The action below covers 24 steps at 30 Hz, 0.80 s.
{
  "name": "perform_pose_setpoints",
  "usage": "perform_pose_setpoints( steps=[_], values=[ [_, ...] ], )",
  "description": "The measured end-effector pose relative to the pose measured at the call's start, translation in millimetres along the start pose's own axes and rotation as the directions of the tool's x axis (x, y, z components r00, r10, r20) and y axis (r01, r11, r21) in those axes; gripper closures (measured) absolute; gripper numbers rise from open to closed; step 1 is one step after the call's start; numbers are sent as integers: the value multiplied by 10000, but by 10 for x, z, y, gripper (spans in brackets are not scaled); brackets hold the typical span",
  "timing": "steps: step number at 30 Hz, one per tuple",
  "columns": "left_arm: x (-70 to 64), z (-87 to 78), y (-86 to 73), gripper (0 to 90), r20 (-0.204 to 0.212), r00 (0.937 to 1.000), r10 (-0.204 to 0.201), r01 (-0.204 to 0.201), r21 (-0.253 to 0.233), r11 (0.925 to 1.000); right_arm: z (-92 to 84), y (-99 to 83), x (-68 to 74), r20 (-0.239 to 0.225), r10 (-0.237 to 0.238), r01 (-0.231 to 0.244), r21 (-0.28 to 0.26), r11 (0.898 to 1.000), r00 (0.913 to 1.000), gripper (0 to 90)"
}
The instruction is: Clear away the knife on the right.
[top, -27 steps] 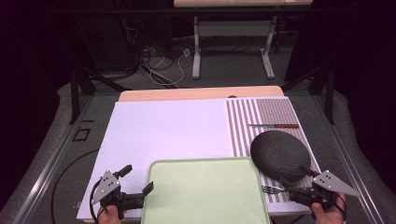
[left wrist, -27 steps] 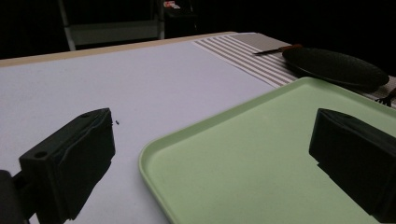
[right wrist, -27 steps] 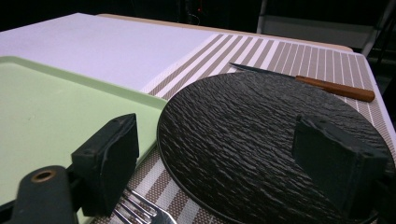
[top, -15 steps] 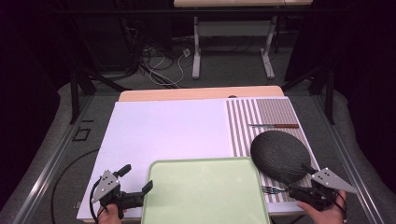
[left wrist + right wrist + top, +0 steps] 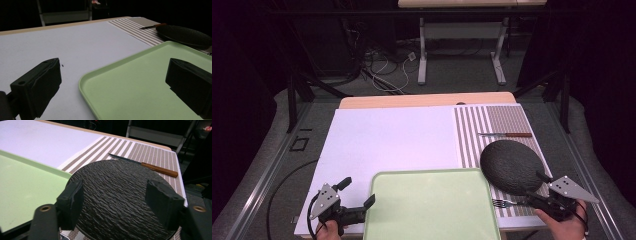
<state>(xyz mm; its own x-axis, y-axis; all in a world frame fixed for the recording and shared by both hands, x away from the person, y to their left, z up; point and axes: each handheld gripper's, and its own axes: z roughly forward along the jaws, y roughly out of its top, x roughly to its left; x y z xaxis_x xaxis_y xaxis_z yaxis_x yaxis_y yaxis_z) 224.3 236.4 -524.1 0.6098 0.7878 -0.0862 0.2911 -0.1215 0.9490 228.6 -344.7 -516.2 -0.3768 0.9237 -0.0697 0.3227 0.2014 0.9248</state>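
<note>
— So, where are the hands right now?

— Both low at the near edge of the table. The left gripper (image 5: 357,202) sits at the near left corner of the green tray (image 5: 432,210), jaws wide apart, nothing between them; from its own view one jaw hangs over the white mat (image 5: 50,42) and the other over the tray's floor, with the raised rim running between.

— And the right one?

— The right gripper (image 5: 537,192) is just beside the near rim of the dark round plate (image 5: 511,166), jaws parted with the plate's edge showing between them. The pads look clear of it, though from this angle I can't be sure. A fork (image 5: 507,203) lies on the striped placemat (image 5: 492,122) right by those jaws, between tray and hand.

— Any room to move?

— Plenty on the left: the white mat is bare from the tray to the far edge. On the right it's tighter; the plate overlaps the tray's corner, and a wooden-handled knife (image 5: 506,134) lies beyond it.
</note>
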Motion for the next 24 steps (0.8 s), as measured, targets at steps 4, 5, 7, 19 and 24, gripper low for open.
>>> perform_pose_setpoints(
  steps=[4, 5, 7, 19, 24],
  values=[
    [-14, 7, 2, 3, 69, 10000, 17, -17, 10, 10000, -7, 49, -45, -2, 168, -168, -44, 9998, 9999, 351],
    [-17, 7, 2, 3, 61, 10000, 22, -22, 9, 10000, -4, 73, -68, 4, 117, -117, 67, 9999, 9999, 364],
    [-19, 7, 0, 3, 59, 10000, 6, -6, 8, 10000, -4, 80, -83, 115, -58, 57, 86, 9999, 9999, 365],
    [-21, 9, -16, 4, -33, 9997, -239, 239, -13, 9997, 96, 179, -344, 249, 767, -779, 519, 9956, 9967, 369],
    [-11, 12, -22, 4, -88, 9996, -265, 265, 16, 9996, 216, 280, -491, -45, 743, -741, 359, 9966, 9972, 373]
  ],
)
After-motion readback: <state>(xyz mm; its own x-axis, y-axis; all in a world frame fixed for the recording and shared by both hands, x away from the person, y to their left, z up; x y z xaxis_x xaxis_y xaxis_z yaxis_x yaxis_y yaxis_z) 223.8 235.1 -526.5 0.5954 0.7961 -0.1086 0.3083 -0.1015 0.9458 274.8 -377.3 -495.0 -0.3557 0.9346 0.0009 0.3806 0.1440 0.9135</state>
